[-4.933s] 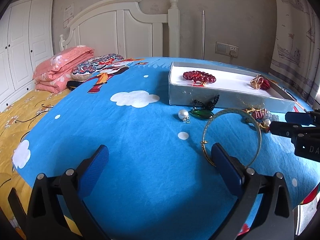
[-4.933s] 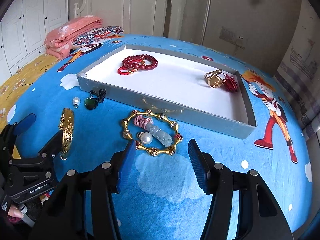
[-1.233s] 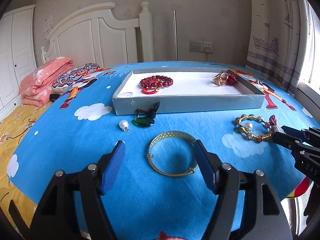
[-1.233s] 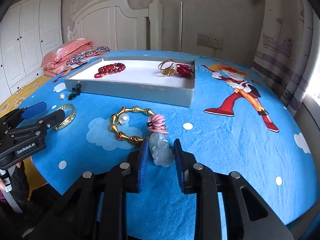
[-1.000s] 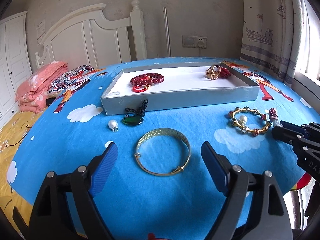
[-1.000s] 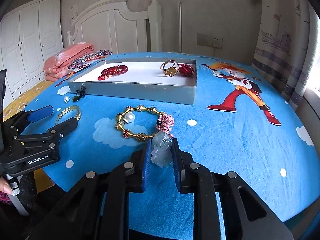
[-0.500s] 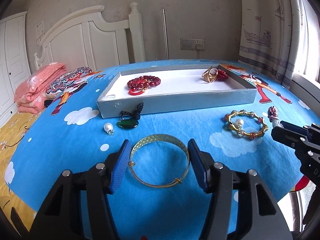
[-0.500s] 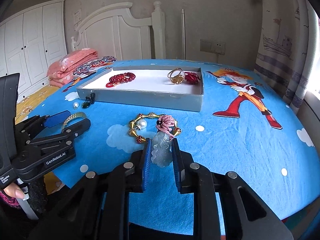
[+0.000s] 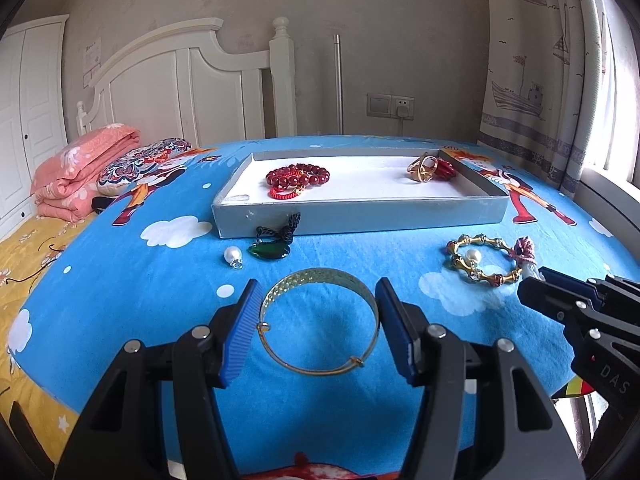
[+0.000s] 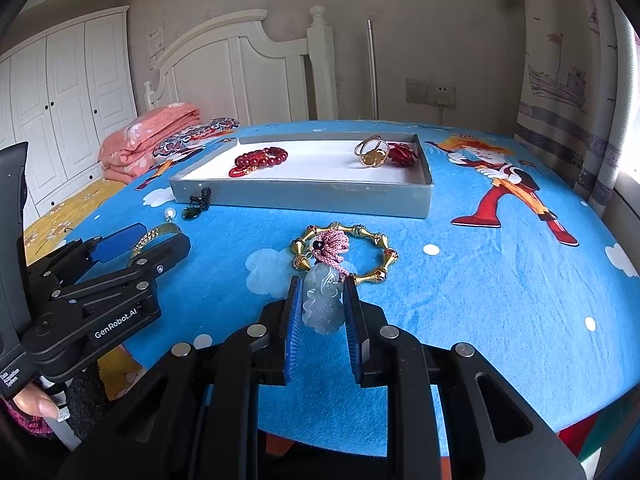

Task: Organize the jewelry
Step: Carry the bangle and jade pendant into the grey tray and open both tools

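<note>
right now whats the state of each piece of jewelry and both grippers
left gripper: shut on the gold bangle
right gripper: shut on the pale jade pendant
gold bamboo-link bracelet: flat on the blue cloth
pearl, green pendant: on the cloth, outside the tray
red bead bracelet: inside the tray
gold ring: inside the tray

Three bracelets (image 9: 319, 322), two pendants (image 9: 269, 250), one tray (image 9: 360, 222)
</note>
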Motion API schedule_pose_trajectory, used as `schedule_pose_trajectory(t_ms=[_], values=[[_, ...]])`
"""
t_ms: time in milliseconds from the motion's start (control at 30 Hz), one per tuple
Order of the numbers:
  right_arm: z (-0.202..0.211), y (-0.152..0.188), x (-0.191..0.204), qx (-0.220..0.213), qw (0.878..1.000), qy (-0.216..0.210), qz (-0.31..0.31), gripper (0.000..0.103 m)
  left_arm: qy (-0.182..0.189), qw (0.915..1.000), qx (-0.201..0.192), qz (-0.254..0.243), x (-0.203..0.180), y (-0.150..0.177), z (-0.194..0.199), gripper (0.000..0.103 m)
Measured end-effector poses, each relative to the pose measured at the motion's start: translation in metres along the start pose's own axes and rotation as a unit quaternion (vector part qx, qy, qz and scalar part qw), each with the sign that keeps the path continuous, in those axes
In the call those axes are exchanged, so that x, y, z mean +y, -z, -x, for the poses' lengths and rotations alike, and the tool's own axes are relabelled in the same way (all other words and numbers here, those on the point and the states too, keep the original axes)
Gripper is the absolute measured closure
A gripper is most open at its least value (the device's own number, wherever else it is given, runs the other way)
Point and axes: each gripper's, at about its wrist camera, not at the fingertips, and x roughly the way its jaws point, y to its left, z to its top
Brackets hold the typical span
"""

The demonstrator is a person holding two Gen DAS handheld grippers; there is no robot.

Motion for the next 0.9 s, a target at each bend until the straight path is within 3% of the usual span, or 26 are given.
schedule_pose_trajectory(t_ms=[400, 900], values=[[-0.003, -0.004, 0.000, 0.002, 1.000, 0.000, -0.007, 0.082, 0.001, 1.0000, -0.008, 0.003, 0.002, -0.002, 0.001, 0.046], [-0.015, -0.034, 0.008, -0.007, 1.000, 0.009, -0.009, 0.082, -0.003, 0.9995, -0.029, 0.009, 0.007, -0.018, 0.001, 0.046]])
